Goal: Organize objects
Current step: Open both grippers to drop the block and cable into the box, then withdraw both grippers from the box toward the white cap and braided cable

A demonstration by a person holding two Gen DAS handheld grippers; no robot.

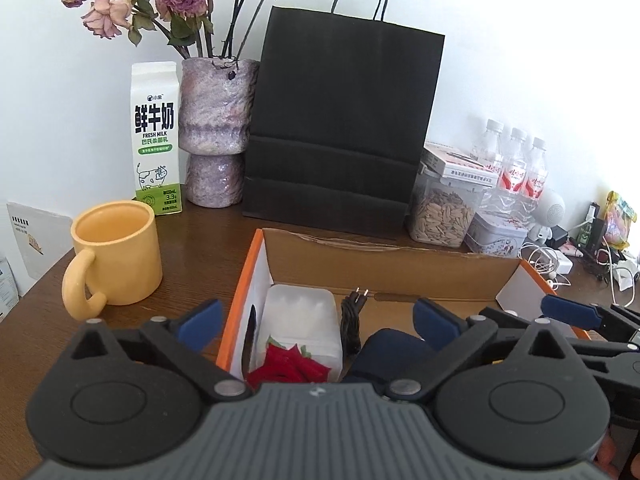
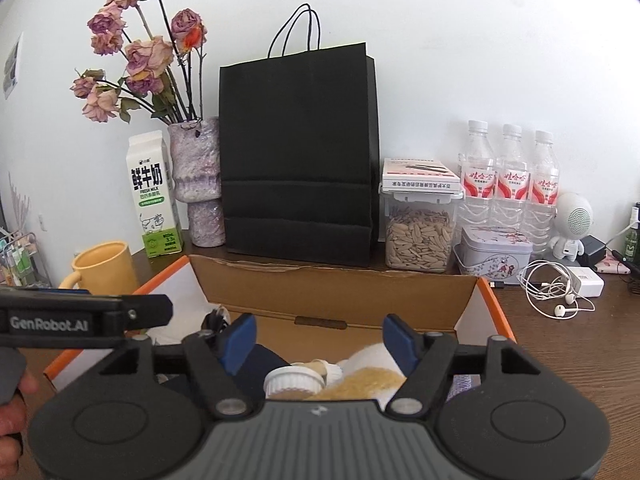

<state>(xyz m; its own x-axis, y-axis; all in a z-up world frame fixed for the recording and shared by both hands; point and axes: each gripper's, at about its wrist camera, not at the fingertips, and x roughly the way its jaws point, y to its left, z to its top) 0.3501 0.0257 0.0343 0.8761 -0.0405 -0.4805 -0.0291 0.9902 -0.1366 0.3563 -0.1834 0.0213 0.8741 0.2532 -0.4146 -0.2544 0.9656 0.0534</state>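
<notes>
Dark brown worktop [image 1: 192,248]. Yellow mug [image 1: 118,254]. White milk carton [image 1: 155,136] with green base and black cow drawing. Mottled purple-grey vase [image 1: 216,128] of faded pink roses [image 1: 108,12]. Black bag [image 1: 344,120]. Brown box [image 1: 392,272], orange-edged, white inside. Red rose [image 1: 288,366] in a frosted case. Red-and-white labels on clear bottles [image 2: 508,184]. Blue pads on black tongs [image 2: 320,340].

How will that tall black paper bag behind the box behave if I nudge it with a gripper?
The black paper bag stands tall and narrow on the table, so it would likely tip rather than slide. Its creased paper sides look thin and would probably buckle under a push. Whether it is loaded I cannot tell; its inside is hidden.
</notes>
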